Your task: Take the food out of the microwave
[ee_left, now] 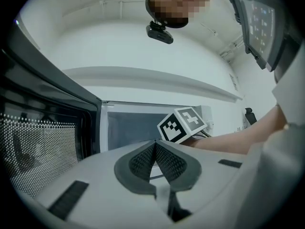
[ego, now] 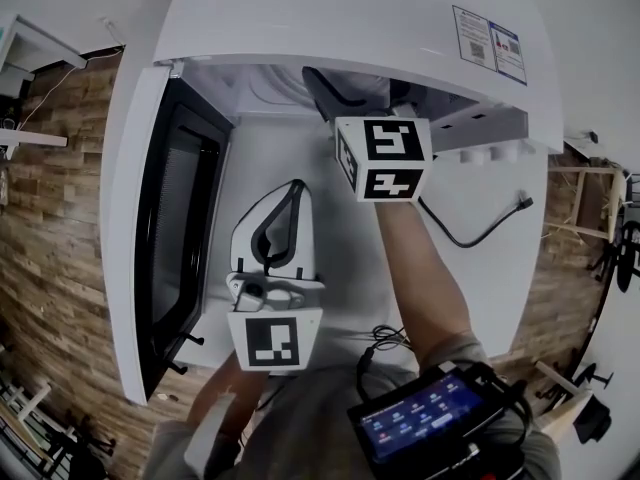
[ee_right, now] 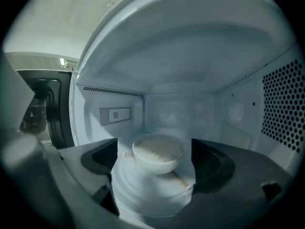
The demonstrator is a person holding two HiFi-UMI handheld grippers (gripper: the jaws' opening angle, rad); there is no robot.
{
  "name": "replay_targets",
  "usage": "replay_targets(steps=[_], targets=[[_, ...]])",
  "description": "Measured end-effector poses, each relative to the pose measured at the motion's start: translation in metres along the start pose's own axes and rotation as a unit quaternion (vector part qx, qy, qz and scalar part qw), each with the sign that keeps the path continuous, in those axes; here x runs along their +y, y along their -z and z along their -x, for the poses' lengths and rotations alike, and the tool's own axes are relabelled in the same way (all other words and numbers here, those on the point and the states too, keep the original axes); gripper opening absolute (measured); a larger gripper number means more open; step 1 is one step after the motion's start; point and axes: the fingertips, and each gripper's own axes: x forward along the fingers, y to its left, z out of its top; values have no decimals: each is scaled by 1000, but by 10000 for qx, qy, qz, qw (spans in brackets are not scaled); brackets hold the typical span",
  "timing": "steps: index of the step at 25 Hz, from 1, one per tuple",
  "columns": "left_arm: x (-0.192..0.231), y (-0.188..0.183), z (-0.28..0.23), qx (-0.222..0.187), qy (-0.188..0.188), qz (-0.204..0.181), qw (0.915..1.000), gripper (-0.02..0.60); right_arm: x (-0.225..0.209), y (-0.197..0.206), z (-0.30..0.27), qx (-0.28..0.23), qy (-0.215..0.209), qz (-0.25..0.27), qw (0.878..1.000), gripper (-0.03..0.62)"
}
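Observation:
A white bowl of rice (ee_right: 158, 151) sits on the glass turntable (ee_right: 152, 194) inside the white microwave (ego: 340, 28). My right gripper (ee_right: 155, 148) reaches into the cavity, jaws wide open. The bowl lies between the dark pads (ee_right: 102, 159), with gaps on both sides. In the head view only that gripper's marker cube (ego: 383, 158) and the forearm show at the oven's mouth. My left gripper (ee_left: 155, 149) hangs in front of the microwave, shut with nothing in it. It appears in the head view (ego: 293, 193) just below the opening.
The microwave door (ego: 175, 238) stands open to the left, its dark window facing inward. A black power cable (ego: 470, 233) lies on the white counter (ego: 500, 278) to the right. A screen device (ego: 420, 418) hangs at the person's chest. Perforated vents (ee_right: 281, 104) line the right cavity wall.

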Motion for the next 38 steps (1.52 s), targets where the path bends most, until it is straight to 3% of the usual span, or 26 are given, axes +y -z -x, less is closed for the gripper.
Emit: replay_targets(steps=[18,22,32,38], targets=[[7,11,-2,140,-52,50,9999,8,-17,18,-45,688,199,487,9962,488],[8,12,-1,186,-57,15,9998,8,-14,24,-46,848,162,798,9931,485],[14,14,2,222,-147,25,9996,8,-11,23,-42,742,146,963,9925,479],[16,14,1,241,-167,20,9996,8,-9,17,-38,567,90,768,9954,479]])
